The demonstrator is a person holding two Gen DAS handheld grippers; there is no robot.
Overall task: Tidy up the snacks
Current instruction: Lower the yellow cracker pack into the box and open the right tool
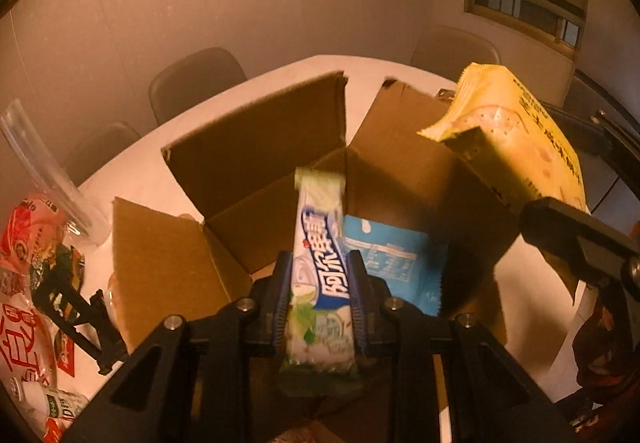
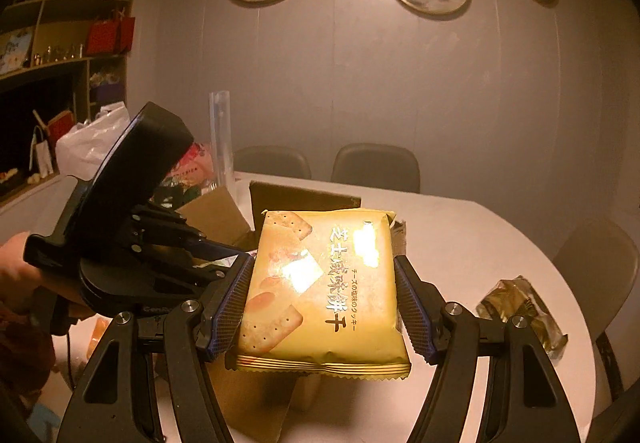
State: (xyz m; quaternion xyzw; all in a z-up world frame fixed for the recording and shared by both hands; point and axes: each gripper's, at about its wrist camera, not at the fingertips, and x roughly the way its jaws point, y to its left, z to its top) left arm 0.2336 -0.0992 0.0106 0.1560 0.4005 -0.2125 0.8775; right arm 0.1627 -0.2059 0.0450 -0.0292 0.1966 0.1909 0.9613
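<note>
Left of the open cardboard box [image 1: 256, 179] on the round worktop [image 1: 132, 171], loose snack bags [image 1: 28, 243] wait in a heap. Over the box, the left gripper [image 1: 320, 295] is clamped on a slim green-and-white candy bar [image 1: 320, 267], poised above a blue packet [image 1: 392, 259] already lying inside. To the box's right, the right gripper [image 2: 324, 307] pinches a yellow cracker pack [image 2: 324, 291] by its two side edges, held aloft above the box flaps. Both wrappers look light, slick and crinkly; the crackers likely break under a hard squeeze, so a gentle hold across the sealed edges seems wisest. A dark wrapped snack [image 2: 524, 311] lies on the worktop right of the box.
</note>
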